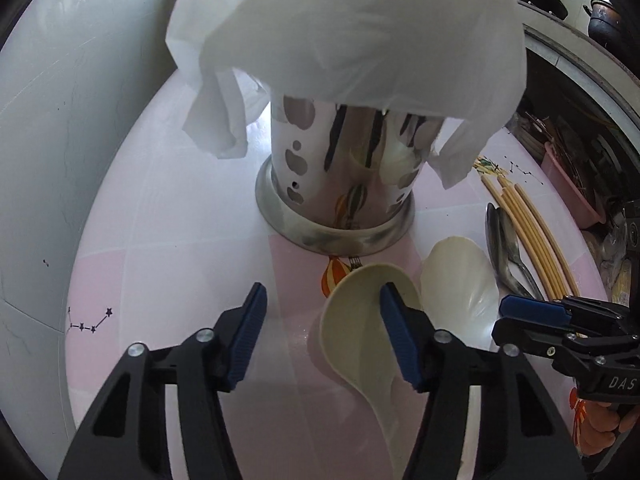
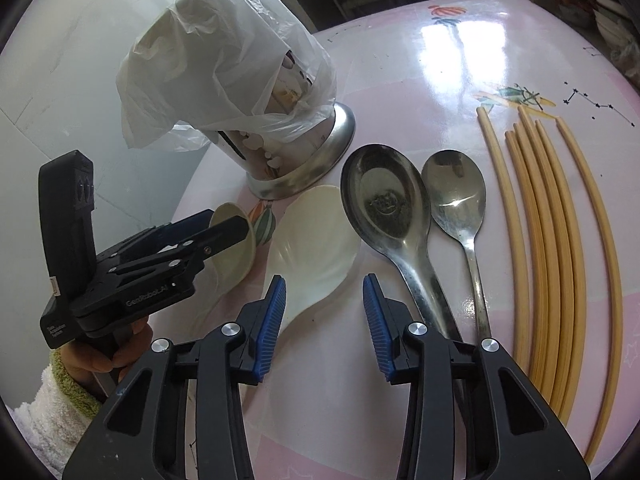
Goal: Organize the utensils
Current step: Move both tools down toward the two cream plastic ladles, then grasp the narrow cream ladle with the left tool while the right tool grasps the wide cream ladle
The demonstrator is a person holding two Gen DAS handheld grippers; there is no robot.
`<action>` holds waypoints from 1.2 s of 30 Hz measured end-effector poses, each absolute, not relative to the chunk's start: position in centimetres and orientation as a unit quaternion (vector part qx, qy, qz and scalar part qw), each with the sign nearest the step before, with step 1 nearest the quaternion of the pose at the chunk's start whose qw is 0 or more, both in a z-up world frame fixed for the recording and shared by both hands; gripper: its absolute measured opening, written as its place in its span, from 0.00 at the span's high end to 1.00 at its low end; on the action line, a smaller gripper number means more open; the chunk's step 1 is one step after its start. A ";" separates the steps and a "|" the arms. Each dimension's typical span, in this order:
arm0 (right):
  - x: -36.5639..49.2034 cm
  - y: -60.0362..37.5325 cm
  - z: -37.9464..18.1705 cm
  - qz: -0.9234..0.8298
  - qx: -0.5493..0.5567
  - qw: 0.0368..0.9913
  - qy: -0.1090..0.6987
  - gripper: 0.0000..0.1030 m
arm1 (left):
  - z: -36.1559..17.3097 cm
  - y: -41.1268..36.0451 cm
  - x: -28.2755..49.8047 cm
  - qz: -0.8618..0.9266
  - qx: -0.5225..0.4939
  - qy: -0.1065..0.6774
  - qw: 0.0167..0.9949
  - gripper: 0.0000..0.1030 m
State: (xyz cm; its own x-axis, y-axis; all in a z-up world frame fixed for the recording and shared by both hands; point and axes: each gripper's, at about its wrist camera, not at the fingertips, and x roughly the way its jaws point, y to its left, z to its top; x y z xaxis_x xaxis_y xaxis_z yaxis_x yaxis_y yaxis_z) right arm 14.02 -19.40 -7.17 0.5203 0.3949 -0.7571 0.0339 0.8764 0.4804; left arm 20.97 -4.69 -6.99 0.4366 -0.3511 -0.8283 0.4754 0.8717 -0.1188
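Cream spoon (image 1: 360, 320) lies near the steel holder (image 1: 340, 184), whose top a plastic bag (image 1: 344, 36) covers; left gripper (image 1: 322, 336) gapes wide around its bowl. Rightward lie white spoon (image 2: 312, 240), metal spoons (image 2: 384, 204), chopsticks (image 2: 560, 240); right gripper (image 2: 324, 320) wide, empty

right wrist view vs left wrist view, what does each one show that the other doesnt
Only the right wrist view shows the hand holding the left tool, and the two metal spoons' bowls face-up with the chopsticks in full.

Only the left wrist view shows the pink basket and dark pots off to the right, plus star doodles on the table.

Both show the bag-covered steel holder, both cream spoons, and both tools open.
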 end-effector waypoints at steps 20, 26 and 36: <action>14.5 -20.2 -7.4 0.088 0.240 0.842 0.475 0.89 | -6.9 -3.5 19.1 -0.259 0.044 0.458 0.849 0.92; 14.3 -19.0 -7.0 0.100 0.196 0.846 0.486 0.91 | -6.9 -2.6 18.0 -0.248 0.041 0.458 0.853 0.92; 13.2 -16.8 -6.6 0.141 0.123 0.836 0.515 0.85 | -6.8 0.4 15.7 -0.238 0.030 0.465 0.852 0.93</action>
State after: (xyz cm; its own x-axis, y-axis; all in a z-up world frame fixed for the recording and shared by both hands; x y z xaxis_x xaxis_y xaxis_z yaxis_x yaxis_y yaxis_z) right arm 13.16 -16.82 -6.63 0.4287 0.3633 -0.8271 -0.1095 0.9297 0.3516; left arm 15.65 0.38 -6.85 0.4538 -0.3776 -0.8072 0.4342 0.8847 -0.1698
